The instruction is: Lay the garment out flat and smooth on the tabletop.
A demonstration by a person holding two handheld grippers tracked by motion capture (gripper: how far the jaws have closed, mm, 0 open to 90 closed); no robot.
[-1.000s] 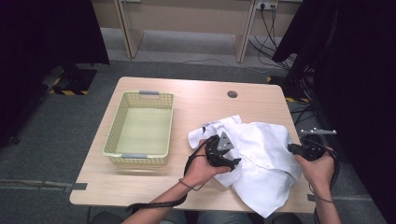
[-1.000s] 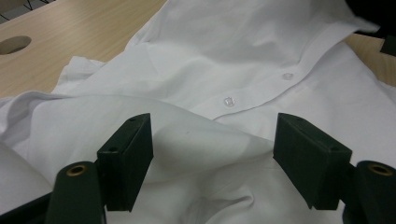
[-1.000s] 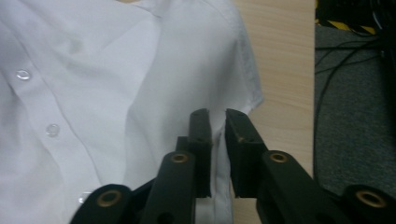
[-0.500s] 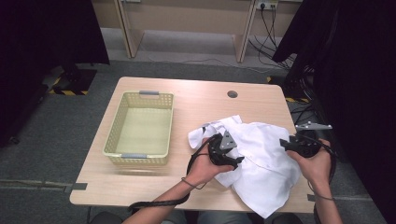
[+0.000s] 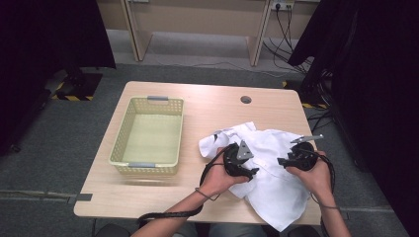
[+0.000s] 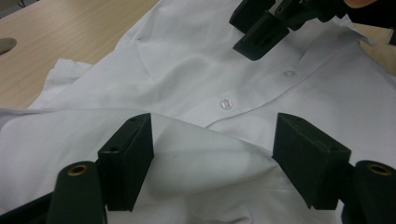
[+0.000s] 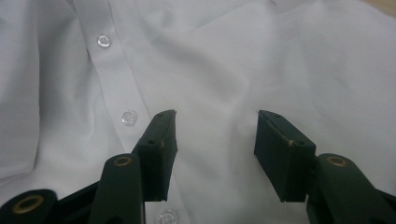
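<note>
- A yellow plastic basket (image 5: 148, 136) sits on the left half of the wooden table (image 5: 207, 106) with nothing in it — set within reach, apparently waiting to take the garment.
- A white button-up shirt (image 5: 269, 170) lies crumpled on the table's right half, one corner hanging over the near edge; the button placket (image 7: 114, 100) faces up, which suggests it is being sorted out before any folding.
- The left gripper (image 5: 243, 167) rests on the shirt's left side, jaws spread wide with a raised fold of white cloth (image 6: 210, 154) lying between them. The pads do not press on it, so nothing is pinched — it seems to pin the cloth in place by weight rather than grip.
- The right gripper (image 5: 285, 160) hovers over the shirt just beside the placket. Its jaws have just been opening and stand apart above flat fabric with nothing between them — probably lined up for a fresh hold near the buttons.
</note>
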